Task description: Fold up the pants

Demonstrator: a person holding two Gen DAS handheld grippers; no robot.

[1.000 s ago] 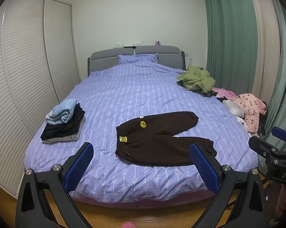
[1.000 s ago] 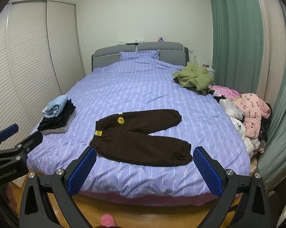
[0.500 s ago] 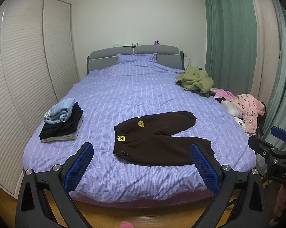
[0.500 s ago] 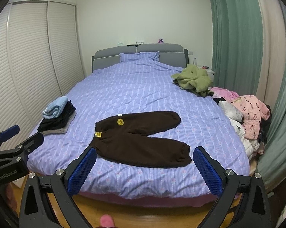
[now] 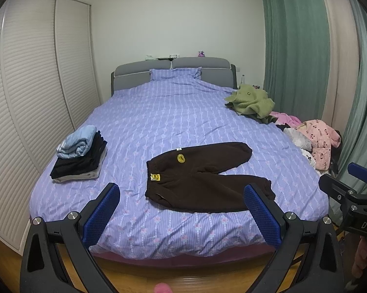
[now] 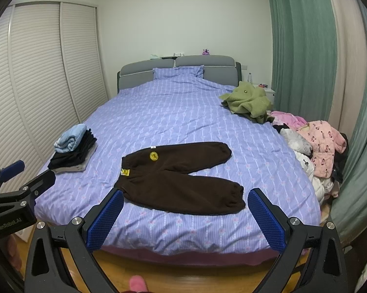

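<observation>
Pants (image 5: pixel 203 178) lie spread flat near the foot of the bed (image 5: pixel 164 122), legs splayed apart toward your right, waistband to your left. Your left gripper (image 5: pixel 183 216) and right gripper (image 6: pixel 186 216) both hang short of the bed with fingers wide and empty. Pinch too deep and you will likely catch the bedcover with the thick fleece; grab one layer only and the fold may skew.

Dark brown pants (image 5: pixel 203 178) with yellow patches (image 5: pixel 181 157), lilac striped floral bedcover (image 5: pixel 173 112), blue-padded black tongs (image 5: pixel 181 210).
</observation>
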